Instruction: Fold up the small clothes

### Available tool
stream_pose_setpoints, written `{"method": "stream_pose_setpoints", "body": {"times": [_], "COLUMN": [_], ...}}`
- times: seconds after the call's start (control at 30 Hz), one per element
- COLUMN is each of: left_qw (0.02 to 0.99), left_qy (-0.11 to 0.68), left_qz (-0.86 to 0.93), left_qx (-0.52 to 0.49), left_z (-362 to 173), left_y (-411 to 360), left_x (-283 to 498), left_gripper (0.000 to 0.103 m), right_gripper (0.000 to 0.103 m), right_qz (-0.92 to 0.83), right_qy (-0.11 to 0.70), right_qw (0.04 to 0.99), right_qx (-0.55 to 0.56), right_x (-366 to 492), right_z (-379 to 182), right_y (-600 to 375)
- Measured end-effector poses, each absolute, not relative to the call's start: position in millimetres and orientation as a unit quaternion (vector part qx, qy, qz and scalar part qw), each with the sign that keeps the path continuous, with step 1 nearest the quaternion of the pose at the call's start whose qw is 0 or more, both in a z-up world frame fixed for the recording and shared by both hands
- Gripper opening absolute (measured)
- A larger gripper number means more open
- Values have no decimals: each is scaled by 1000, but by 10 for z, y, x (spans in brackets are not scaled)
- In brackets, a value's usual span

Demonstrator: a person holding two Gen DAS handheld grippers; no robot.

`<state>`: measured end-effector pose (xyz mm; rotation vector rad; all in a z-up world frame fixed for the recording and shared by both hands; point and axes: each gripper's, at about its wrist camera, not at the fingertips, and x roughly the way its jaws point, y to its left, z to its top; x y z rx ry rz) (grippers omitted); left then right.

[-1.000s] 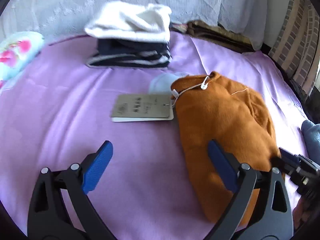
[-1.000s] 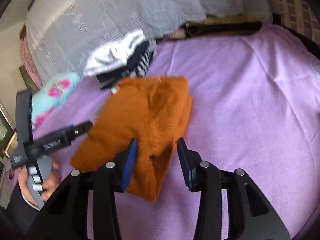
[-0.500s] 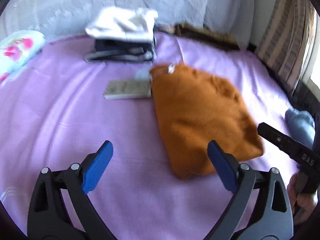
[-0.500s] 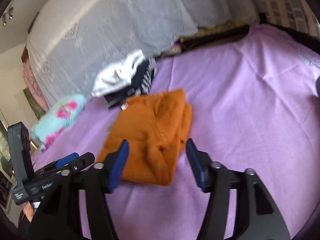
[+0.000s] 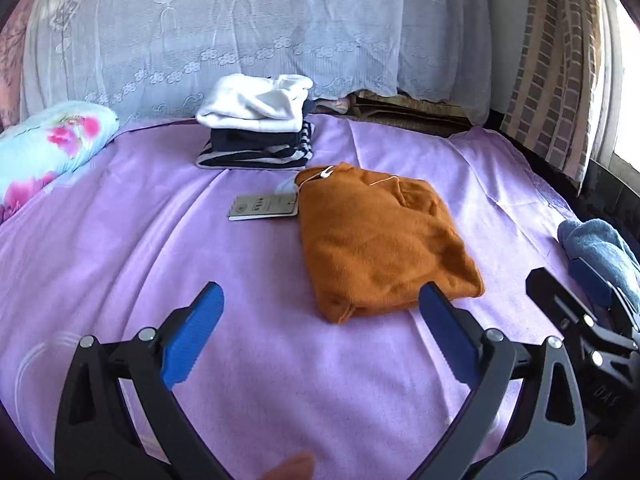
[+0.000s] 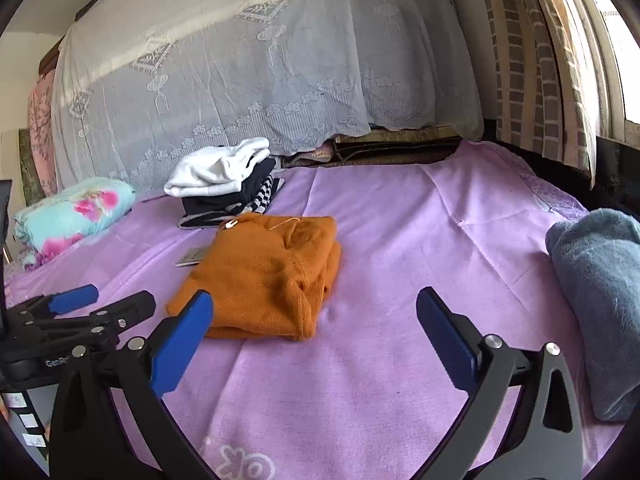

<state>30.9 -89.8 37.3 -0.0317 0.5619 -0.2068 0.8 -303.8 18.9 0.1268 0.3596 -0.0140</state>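
A folded orange knit garment point(image 5: 380, 240) lies on the purple bed sheet point(image 5: 140, 240), with a card tag point(image 5: 264, 207) beside its collar. It also shows in the right wrist view point(image 6: 268, 272). My left gripper point(image 5: 320, 332) is open and empty, held back from the garment's near edge. My right gripper point(image 6: 316, 340) is open and empty, just short of the garment. Each gripper shows at the edge of the other's view: the right one point(image 5: 592, 312) and the left one point(image 6: 88, 308).
A stack of folded clothes point(image 5: 256, 136), white on top of dark and striped ones, stands behind the garment. A floral pillow point(image 5: 44, 152) lies at the left. A blue fleece item point(image 6: 596, 300) lies at the right. A lace curtain point(image 5: 240, 32) hangs behind.
Both grippers have drawn back from the orange garment. The right gripper's jaws have opened wide. The garment lies folded and let go on the sheet.
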Motion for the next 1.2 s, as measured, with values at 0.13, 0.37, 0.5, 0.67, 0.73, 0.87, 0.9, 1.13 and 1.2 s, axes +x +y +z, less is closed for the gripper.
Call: {"method": "stream_pose_setpoints", "body": {"times": [0.13, 0.37, 0.5, 0.67, 0.73, 0.87, 0.9, 1.13, 1.2], "left_qw": [956, 952, 954, 954, 954, 954, 955, 956, 960], "left_qy": [276, 291, 287, 285, 285, 285, 285, 278, 264], "left_qz": [-97, -92, -86, -87, -87, -87, -87, -88, -88], "left_qx": [-6, 10, 12, 13, 15, 15, 16, 22, 25], "left_z": [336, 250, 253, 251, 248, 249, 248, 251, 268], "left_y": [-930, -982, -982, -982, -985, -984, -986, -993, -982], "left_x": [321, 388, 375, 369, 370, 375, 375, 361, 333], "left_gripper": [101, 101, 101, 101, 101, 101, 101, 101, 101], "right_gripper": [101, 101, 101, 102, 102, 102, 102, 102, 102], "right_qz": [-2, 5, 4, 3, 3, 3, 3, 5, 5], "right_qy": [198, 197, 197, 198, 198, 199, 198, 198, 198], "right_qw": [979, 979, 979, 979, 979, 979, 979, 979, 979], "right_qx": [56, 45, 46, 45, 45, 46, 46, 47, 49], "right_x": [96, 101, 96, 95, 95, 95, 95, 99, 101], "right_z": [119, 109, 109, 108, 110, 108, 108, 108, 108], "right_y": [-3039, -2982, -2975, -2962, -2968, -2973, -2974, -2988, -2994]}}
